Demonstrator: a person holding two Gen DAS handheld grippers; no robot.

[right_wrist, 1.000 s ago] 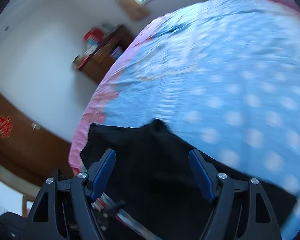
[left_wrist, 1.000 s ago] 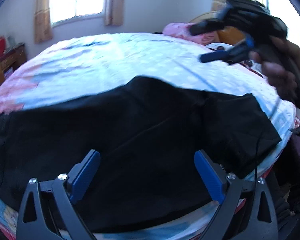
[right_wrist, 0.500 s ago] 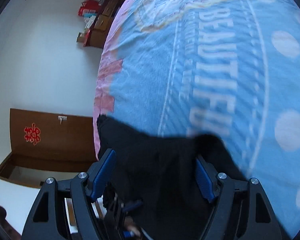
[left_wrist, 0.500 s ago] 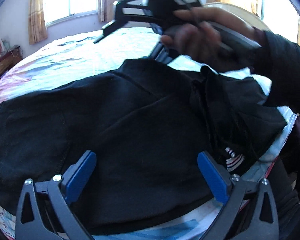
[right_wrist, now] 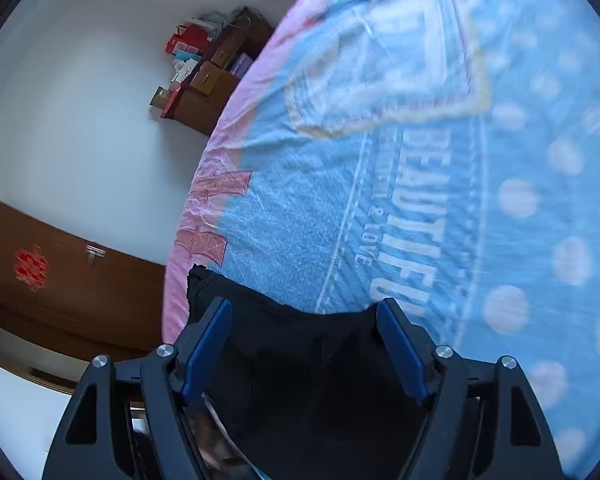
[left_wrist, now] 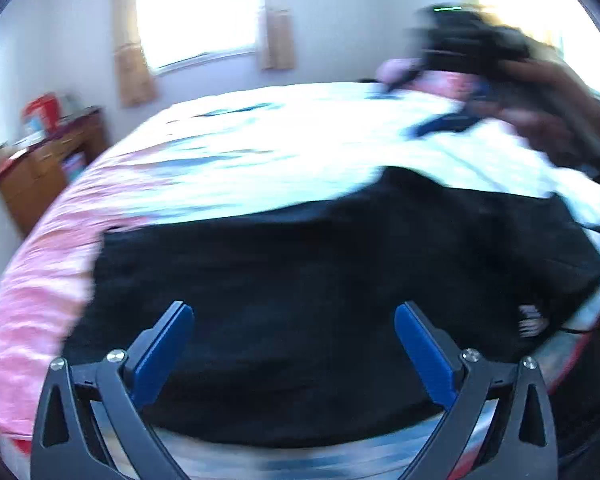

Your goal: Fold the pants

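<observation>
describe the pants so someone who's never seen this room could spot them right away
Start at the big bed under the curtained window, covered by a light blue, polka-dotted sheet with a pink border. The pants lie spread flat along its near edge, just ahead of the open left gripper. They are the only solid black, unpatterned thing on the pale bedding.

Black pants [left_wrist: 320, 300] on a blue, white-dotted, pink-edged bedspread [right_wrist: 480, 200]; blue-padded black tongs [right_wrist: 304, 356].
</observation>
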